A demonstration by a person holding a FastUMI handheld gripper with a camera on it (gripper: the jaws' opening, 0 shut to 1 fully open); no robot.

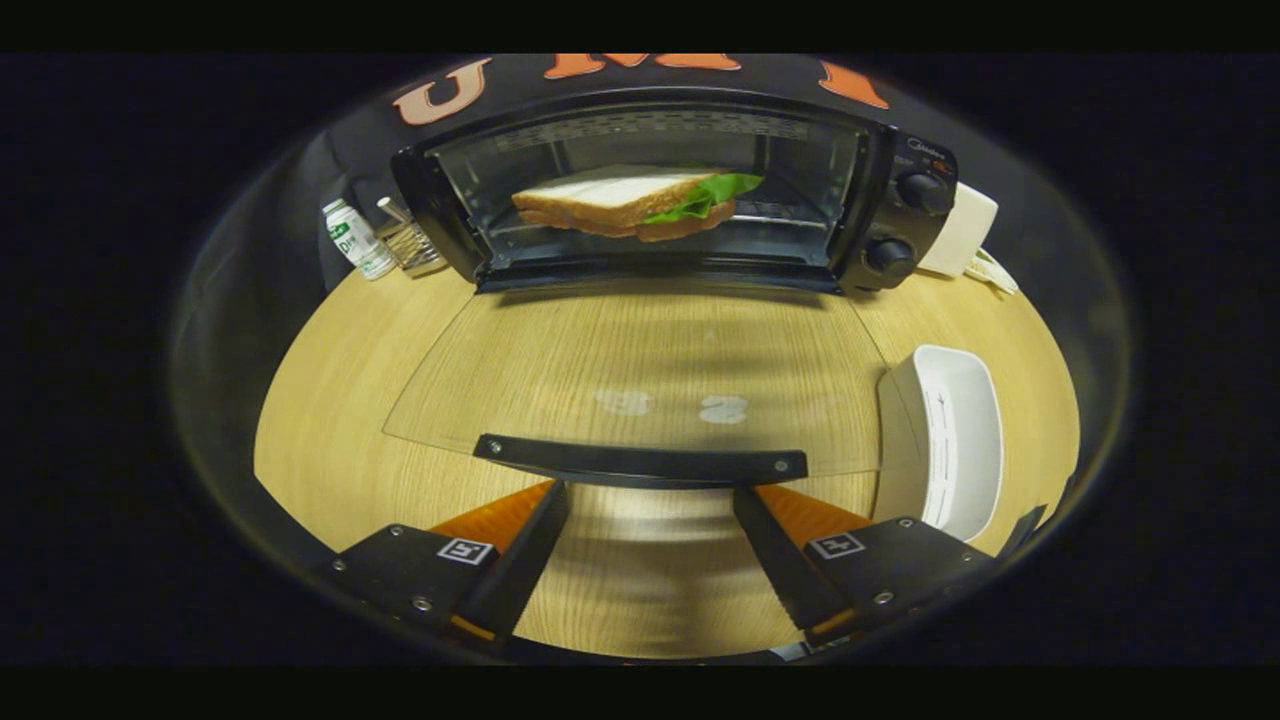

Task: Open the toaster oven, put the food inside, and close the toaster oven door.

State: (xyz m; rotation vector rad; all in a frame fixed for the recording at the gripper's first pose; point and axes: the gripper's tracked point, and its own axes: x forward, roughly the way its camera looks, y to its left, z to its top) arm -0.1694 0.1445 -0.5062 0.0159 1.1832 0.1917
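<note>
A black toaster oven [905, 215] stands at the back of the wooden table with its glass door [640, 370] folded down flat toward me. Inside on the rack lies a sandwich [630, 200] of white bread with green lettuce. The door's black handle [640, 462] lies just ahead of my fingertips. My gripper [650, 495] is open, its two fingers spread wide below the handle, with nothing between them but the table top.
A white rectangular tray [950, 440] sits on the table right of the door. A small white bottle [357, 238] and a metal holder [412, 245] stand left of the oven. A white box [965, 228] with a cable is behind its right side.
</note>
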